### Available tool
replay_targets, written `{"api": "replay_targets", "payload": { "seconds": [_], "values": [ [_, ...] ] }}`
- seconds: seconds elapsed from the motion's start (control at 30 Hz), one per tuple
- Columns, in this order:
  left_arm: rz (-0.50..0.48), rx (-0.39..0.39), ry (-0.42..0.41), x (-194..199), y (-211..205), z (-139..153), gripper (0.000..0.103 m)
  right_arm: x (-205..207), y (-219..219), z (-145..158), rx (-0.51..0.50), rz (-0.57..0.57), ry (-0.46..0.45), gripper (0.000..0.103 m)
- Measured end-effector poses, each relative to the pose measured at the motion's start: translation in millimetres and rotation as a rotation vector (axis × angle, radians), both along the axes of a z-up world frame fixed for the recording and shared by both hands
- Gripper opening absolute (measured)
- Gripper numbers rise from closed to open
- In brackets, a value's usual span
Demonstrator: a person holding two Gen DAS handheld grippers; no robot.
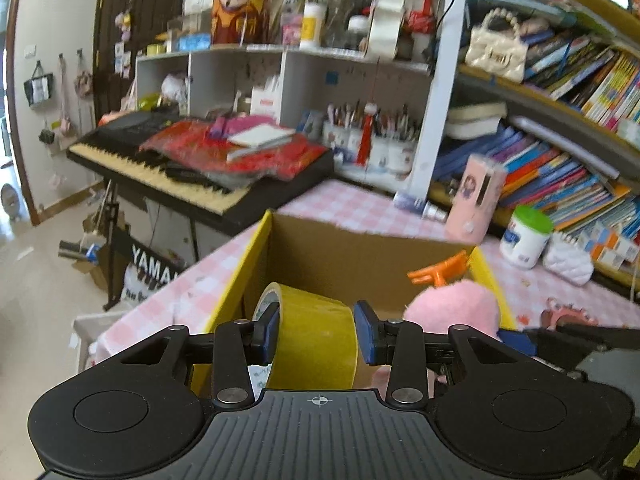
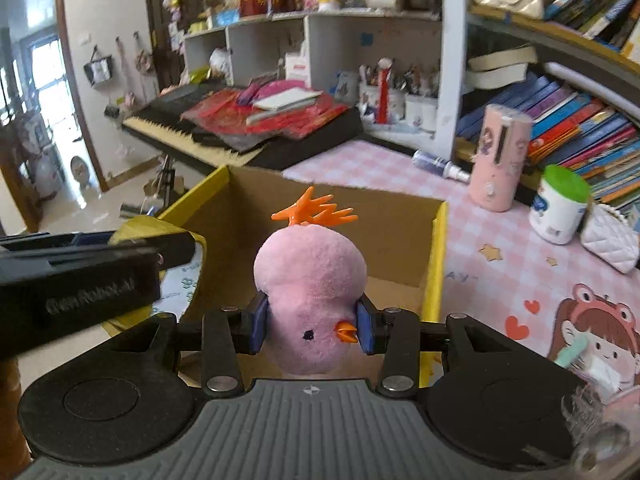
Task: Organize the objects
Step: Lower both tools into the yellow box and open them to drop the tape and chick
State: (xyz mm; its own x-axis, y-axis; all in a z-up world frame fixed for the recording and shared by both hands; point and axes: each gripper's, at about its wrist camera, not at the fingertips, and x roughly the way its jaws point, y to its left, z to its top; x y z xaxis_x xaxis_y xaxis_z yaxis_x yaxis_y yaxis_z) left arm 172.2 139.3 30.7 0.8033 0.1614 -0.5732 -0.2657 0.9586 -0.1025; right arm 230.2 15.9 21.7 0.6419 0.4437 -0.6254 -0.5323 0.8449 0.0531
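Cluttered study: pink-checked bench, keyboard behind, bookshelves to the right. Open cardboard box sits at the bench edge, both tools poised over it.

Left gripper: fingers narrowed onto a yellow tape roll, pads pressing its flat sides, roll held over the box mouth. Stiff, light, slick-faced; likely to swivel if pinched off-centre, so the side-to-side hold suits it.

Right gripper: fingers closed on a pink plush bird, squeezing its lower body. Soft, very light, compressible, unbreakable; orange plastic crest looks thin, best left ungripped.
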Motion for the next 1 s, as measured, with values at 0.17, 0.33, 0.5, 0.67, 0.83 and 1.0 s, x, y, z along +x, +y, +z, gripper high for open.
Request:
{"api": "replay_targets", "payload": {
  "seconds": [0.17, 0.33, 0.5, 0.67, 0.83, 1.0],
  "values": [
    [0.019, -0.007, 0.062, 10.8, 5.2, -14.5, 0.037, 11.8, 12.5, -12.9, -0.041, 0.043, 0.027, 0.041],
    [0.037, -0.023, 0.117, 16.6, 11.5, -28.7, 0.037, 17.9, 23.2, -25.4, -0.100, 0.084, 0.057, 0.041],
    [0.039, -0.030, 0.132, 17.9, 11.8, -33.3, 0.038, 22.3, 29.4, -33.7, -0.140, 0.116, 0.087, 0.041],
    [0.039, -0.045, 0.131, 18.0, 13.7, -33.2, 0.040, 30.4, 30.4, -40.1, -0.133, 0.113, 0.145, 0.043],
    [0.031, -0.060, 0.111, 13.8, 10.9, -28.9, 0.055, 29.5, 26.2, -39.4, -0.110, 0.084, 0.154, 0.046],
    [0.036, -0.062, 0.077, 4.2, 9.2, -20.3, 0.065, 18.6, 21.7, -30.0, -0.074, 0.069, 0.121, 0.055]
  ]
}}
